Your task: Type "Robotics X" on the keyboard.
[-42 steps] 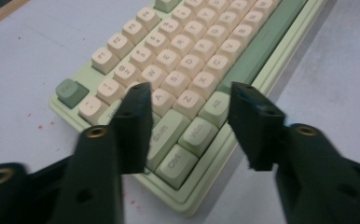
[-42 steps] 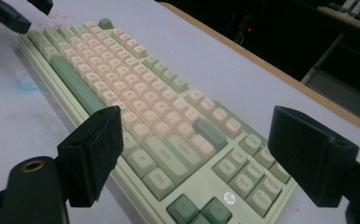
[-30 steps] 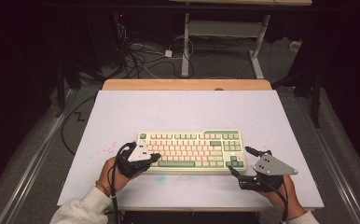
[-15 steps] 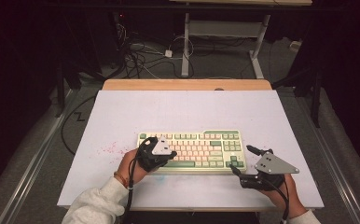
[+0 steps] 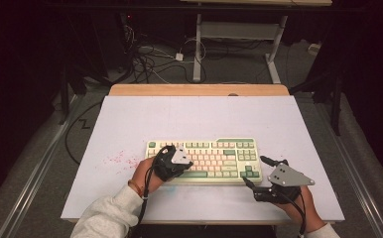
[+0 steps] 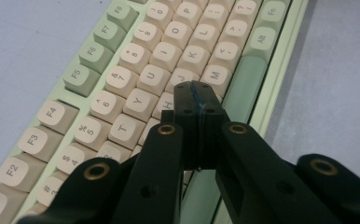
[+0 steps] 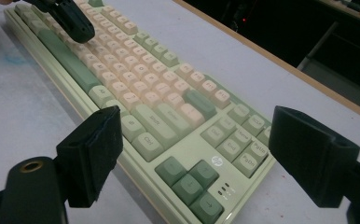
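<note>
Keyboard [image 5: 204, 158] typing is judged underway: clenched left gripper [image 6: 197, 95] is poised above H; released right gripper [image 5: 262, 176] is parked at four o'clock; a downward press is required.

L claw [image 6: 198, 100] shut | over kbd [image 6: 122, 84], tips by H key [image 6: 167, 101]

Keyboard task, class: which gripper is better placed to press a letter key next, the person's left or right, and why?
Left, probably. The left gripper is shut, its joined tips poised over the letter keys of the keyboard. The right gripper is open, off the keyboard's arrow-key end, its jaws standing wide apart.
</note>
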Available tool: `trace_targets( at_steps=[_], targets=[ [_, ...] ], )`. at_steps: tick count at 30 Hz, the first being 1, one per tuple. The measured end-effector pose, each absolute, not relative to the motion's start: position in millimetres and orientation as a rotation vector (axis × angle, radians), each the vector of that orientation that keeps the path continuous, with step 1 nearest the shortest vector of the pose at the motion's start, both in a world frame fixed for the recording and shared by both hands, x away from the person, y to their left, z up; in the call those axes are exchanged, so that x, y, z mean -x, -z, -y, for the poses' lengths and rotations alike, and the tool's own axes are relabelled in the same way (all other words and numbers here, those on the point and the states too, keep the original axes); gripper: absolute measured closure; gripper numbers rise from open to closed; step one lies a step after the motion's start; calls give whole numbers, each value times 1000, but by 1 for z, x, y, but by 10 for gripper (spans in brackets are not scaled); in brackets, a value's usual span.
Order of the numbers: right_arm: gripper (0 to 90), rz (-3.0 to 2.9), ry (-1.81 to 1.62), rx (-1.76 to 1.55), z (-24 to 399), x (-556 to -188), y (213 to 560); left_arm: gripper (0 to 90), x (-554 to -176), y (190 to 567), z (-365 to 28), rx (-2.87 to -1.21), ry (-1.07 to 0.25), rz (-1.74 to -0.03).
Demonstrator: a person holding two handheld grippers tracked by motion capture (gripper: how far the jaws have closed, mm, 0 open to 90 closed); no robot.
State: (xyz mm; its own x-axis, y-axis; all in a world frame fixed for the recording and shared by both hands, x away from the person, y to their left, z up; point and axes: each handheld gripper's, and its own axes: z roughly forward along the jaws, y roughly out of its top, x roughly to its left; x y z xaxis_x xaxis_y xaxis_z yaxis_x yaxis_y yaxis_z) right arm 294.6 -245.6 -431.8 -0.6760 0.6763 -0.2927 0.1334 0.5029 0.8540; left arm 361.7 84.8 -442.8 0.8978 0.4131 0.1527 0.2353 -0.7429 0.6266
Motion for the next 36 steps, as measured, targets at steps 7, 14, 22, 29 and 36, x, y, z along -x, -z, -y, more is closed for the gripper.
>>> trace_targets(
  at_steps=[7, 14, 22, 29, 36],
  targets=[
    [186, -2133, -1124, -654, 244, -294, 431, 878, -360, 446, -85, -2438, -403, -469],
    [189, -2125, -1127, -654, 246, -294, 430, 877, -357, 437, -93, -2374, -443, -473],
    [192, -2128, -1125, -656, 246, -294, 430, 877, -354, 431, -101, -2323, -467, -478],
    [194, -2136, -1123, -655, 246, -295, 430, 877, -352, 425, -110, -2280, -497, -489],
    [194, -2138, -1122, -656, 246, -295, 430, 876, -349, 423, -115, -2244, -530, -490]
  ],
)
